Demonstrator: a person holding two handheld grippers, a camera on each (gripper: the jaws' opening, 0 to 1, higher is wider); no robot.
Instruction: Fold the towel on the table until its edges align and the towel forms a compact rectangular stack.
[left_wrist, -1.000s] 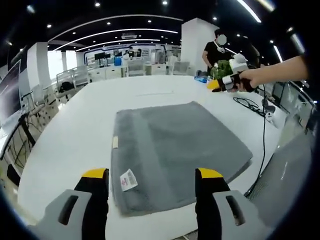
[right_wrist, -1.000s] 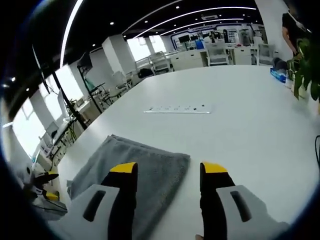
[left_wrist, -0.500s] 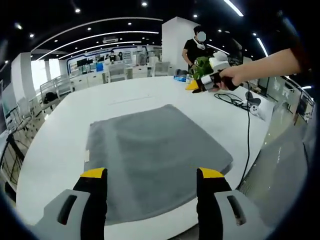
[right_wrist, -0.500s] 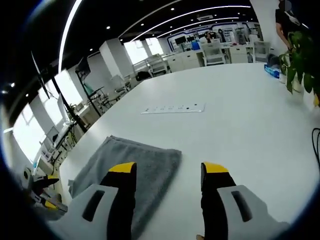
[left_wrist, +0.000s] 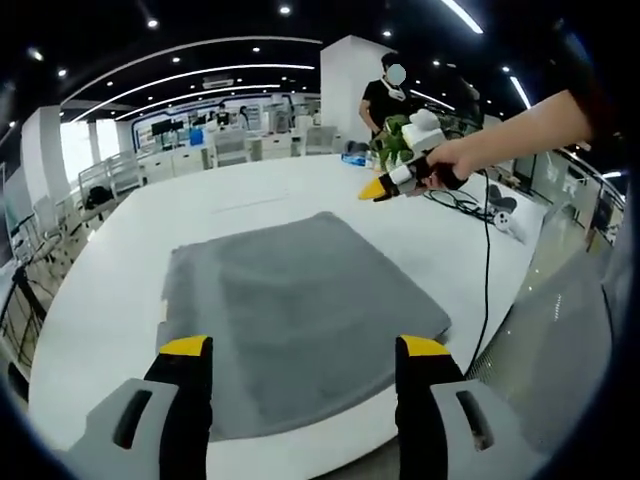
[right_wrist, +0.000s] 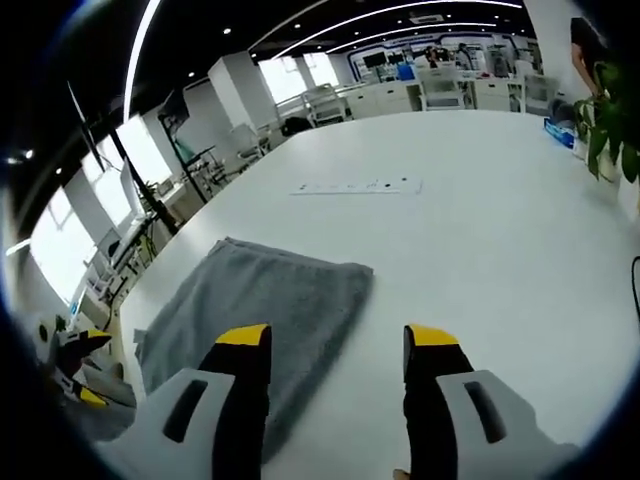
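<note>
Compared with the frame a second earlier, the right gripper (left_wrist: 375, 188) is now showing lower and nearer the towel's far corner in the left gripper view, while the towel (left_wrist: 295, 310) is lying unchanged on the table (left_wrist: 110, 270).

Surroundings: a black cable (left_wrist: 487, 270) is running across the table's right edge toward a white power block (left_wrist: 515, 215). A potted plant (right_wrist: 605, 130) is standing at the far right of the table, with a blue box (right_wrist: 558, 133) beside it. A flat white strip (right_wrist: 357, 186) is lying on the table beyond the towel, well apart from it. A person in a black shirt (left_wrist: 385, 95) is standing behind the table.

Obscured parts: the towel's near edge is passing behind the left gripper's (left_wrist: 300, 400) jaws; in the right gripper view the towel (right_wrist: 260, 310) is partly hidden by the left-hand jaw. Whether the towel is single or layered is hard to make out.

Grippers: the left gripper's jaws are standing wide apart, holding nothing, above the towel's near edge. The right gripper (right_wrist: 338, 400), held in a hand (left_wrist: 450, 165), is likewise spread wide and is gripping nothing, hovering beside the towel's corner.
</note>
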